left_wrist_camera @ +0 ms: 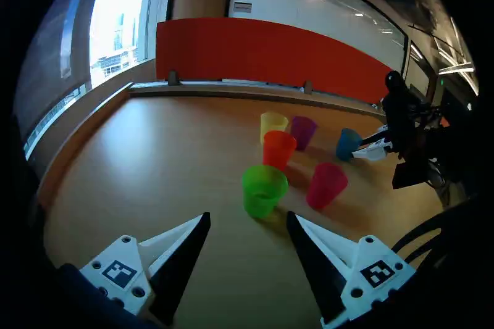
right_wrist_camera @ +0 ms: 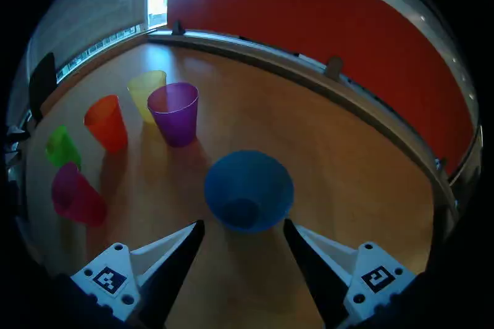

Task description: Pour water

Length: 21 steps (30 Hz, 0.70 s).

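Several plastic cups stand upright on a wooden table (left_wrist_camera: 154,162). The green cup (left_wrist_camera: 263,190) is nearest my open left gripper (left_wrist_camera: 247,221), just ahead of its fingertips. Behind it stand the orange cup (left_wrist_camera: 278,150), yellow cup (left_wrist_camera: 273,125), purple cup (left_wrist_camera: 303,132), pink cup (left_wrist_camera: 325,184) and blue cup (left_wrist_camera: 347,144). My right gripper (right_wrist_camera: 242,225) is open, with the blue cup (right_wrist_camera: 248,189) just beyond its tips, not held. In the right gripper view the purple cup (right_wrist_camera: 175,113), yellow cup (right_wrist_camera: 145,93), orange cup (right_wrist_camera: 107,123), green cup (right_wrist_camera: 62,147) and pink cup (right_wrist_camera: 75,195) stand to the left. The right gripper (left_wrist_camera: 376,147) also appears in the left gripper view beside the blue cup.
A red panel (left_wrist_camera: 272,54) runs along the table's far edge (right_wrist_camera: 346,91). A window (left_wrist_camera: 117,20) lies to the left. Bare wood spreads to the left of the cups (left_wrist_camera: 154,144) and to the right of the blue cup (right_wrist_camera: 358,187).
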{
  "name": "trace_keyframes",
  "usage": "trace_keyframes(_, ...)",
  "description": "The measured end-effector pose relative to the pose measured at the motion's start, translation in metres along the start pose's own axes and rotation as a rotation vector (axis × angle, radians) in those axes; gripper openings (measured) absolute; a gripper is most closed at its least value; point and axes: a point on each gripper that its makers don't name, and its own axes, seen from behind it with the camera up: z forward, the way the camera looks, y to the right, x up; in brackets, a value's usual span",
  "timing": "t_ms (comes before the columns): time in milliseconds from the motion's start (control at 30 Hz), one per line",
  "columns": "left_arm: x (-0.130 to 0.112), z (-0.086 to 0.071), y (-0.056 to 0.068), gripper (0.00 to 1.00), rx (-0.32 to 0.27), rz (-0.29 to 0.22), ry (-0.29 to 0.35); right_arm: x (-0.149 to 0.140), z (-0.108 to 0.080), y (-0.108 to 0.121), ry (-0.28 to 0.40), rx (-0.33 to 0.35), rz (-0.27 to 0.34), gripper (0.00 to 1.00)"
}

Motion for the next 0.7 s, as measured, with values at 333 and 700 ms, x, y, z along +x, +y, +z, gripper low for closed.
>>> trace_keyframes(333,0.002,-0.003,-0.010,0.91,0.007,0.027,0.011,-0.021,-0.035,-0.011,0.026,-0.026,0.055,1.00)
trace_keyframes(700,0.016,-0.006,-0.024,0.91,0.010,0.062,0.041,-0.040,-0.089,-0.017,0.087,-0.089,0.152,1.00)
